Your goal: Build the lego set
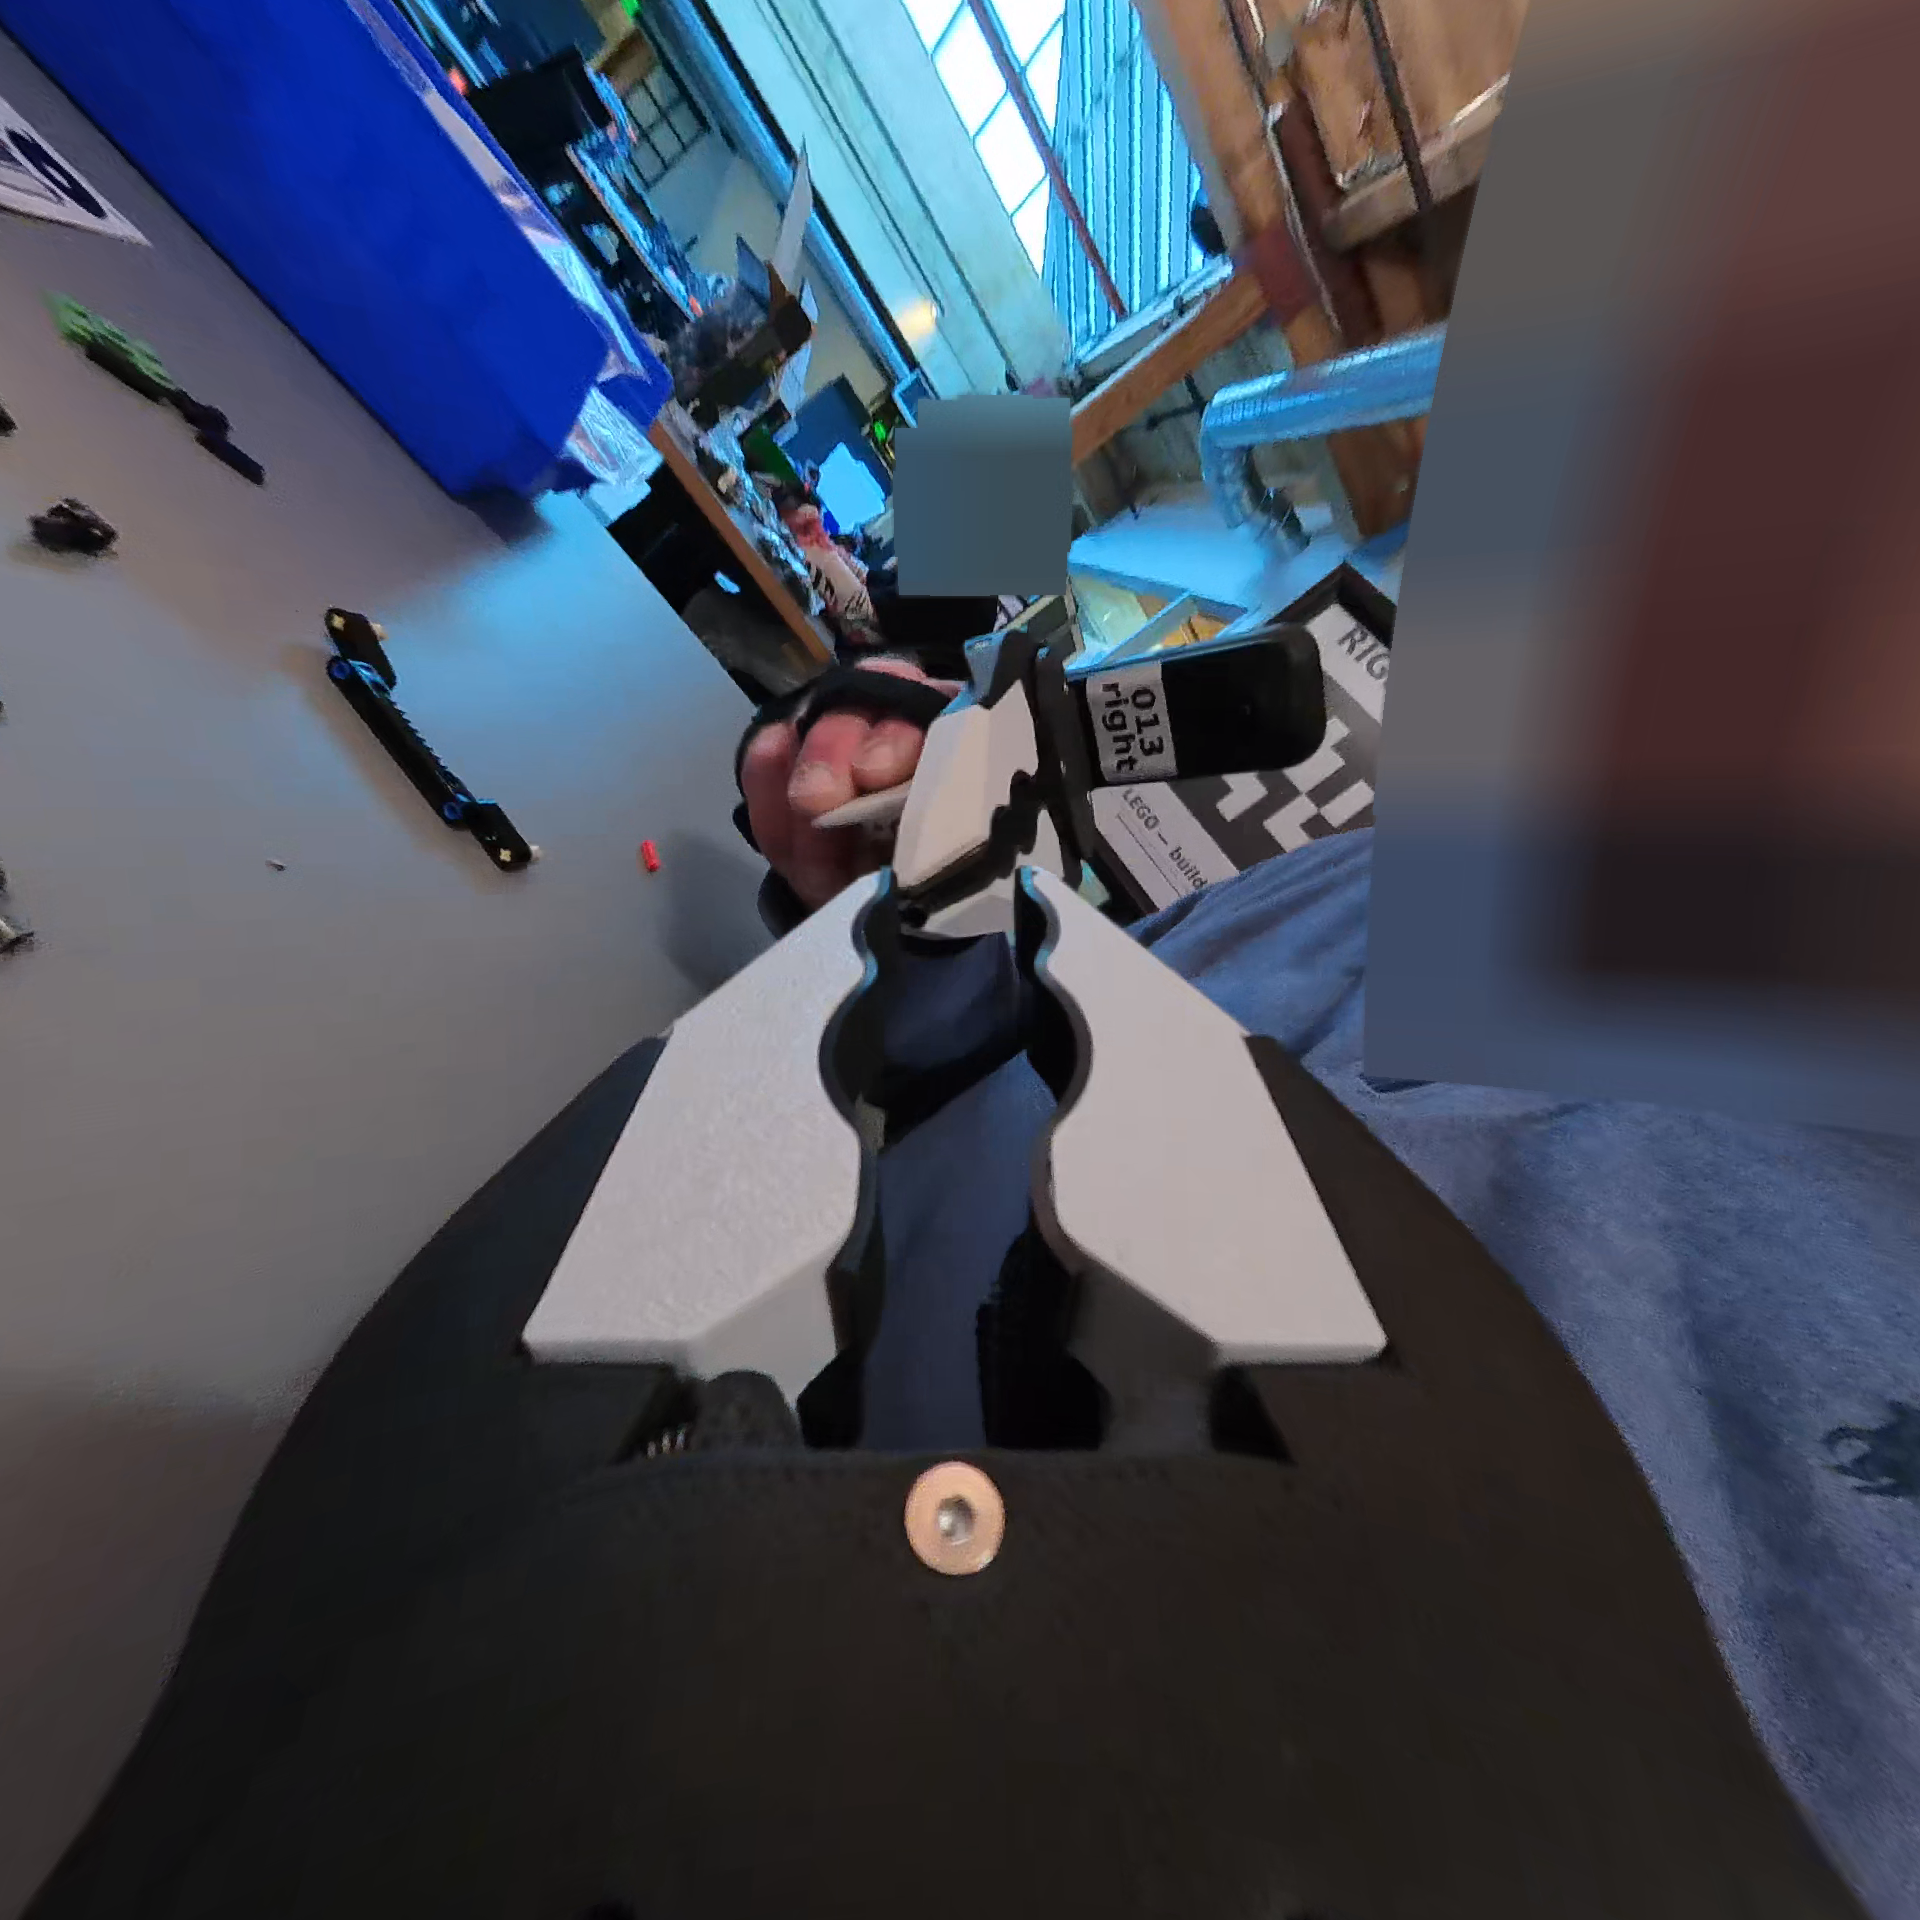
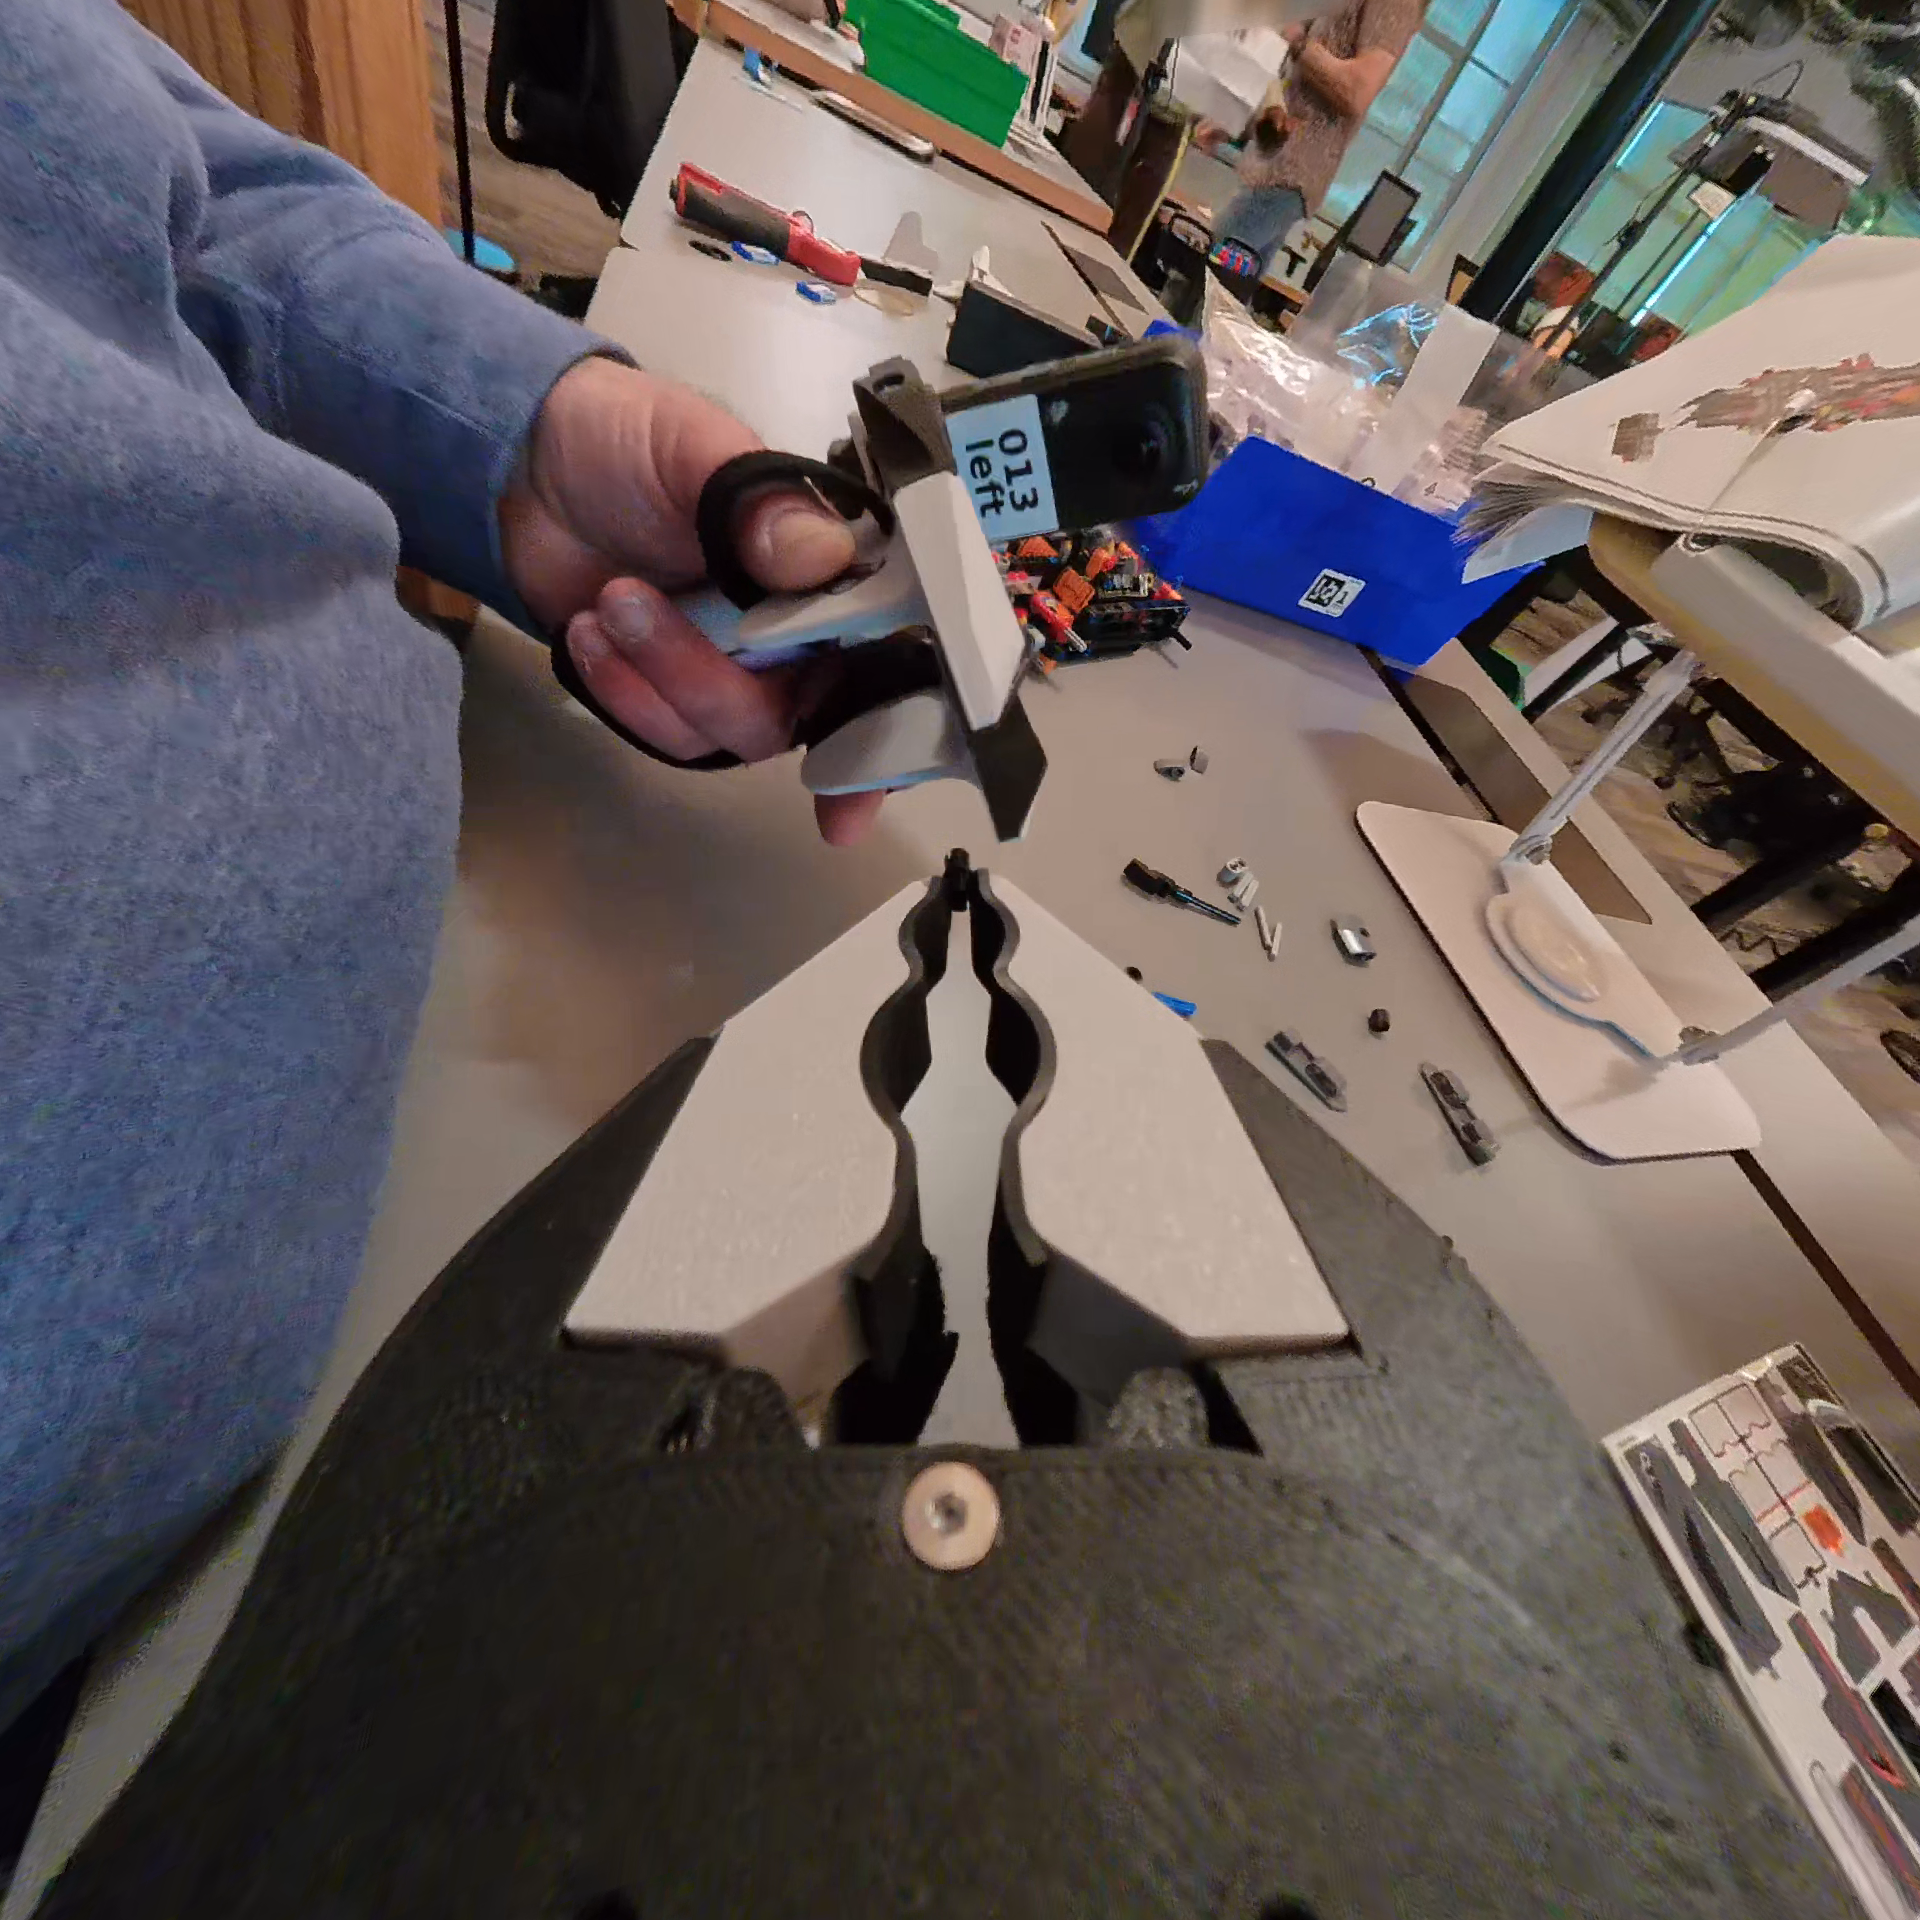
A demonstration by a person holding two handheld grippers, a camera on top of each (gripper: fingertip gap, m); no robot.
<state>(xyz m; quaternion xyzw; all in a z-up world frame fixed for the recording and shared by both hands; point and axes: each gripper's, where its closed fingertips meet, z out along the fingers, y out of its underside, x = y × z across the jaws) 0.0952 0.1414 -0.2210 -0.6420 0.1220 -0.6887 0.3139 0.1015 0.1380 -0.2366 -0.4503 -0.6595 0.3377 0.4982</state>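
My right gripper [image 2: 958,883] is pinched nearly closed on a small black peg [image 2: 957,871] standing upright at its tips, and just beyond and above hangs the left gripper [image 2: 1013,805], parted and empty, nearest for a handover.

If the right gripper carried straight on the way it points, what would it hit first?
Most likely the left gripper, held just past the small black pin pinched in the right gripper. Only a small gap shows between them, though depth is hard to judge.
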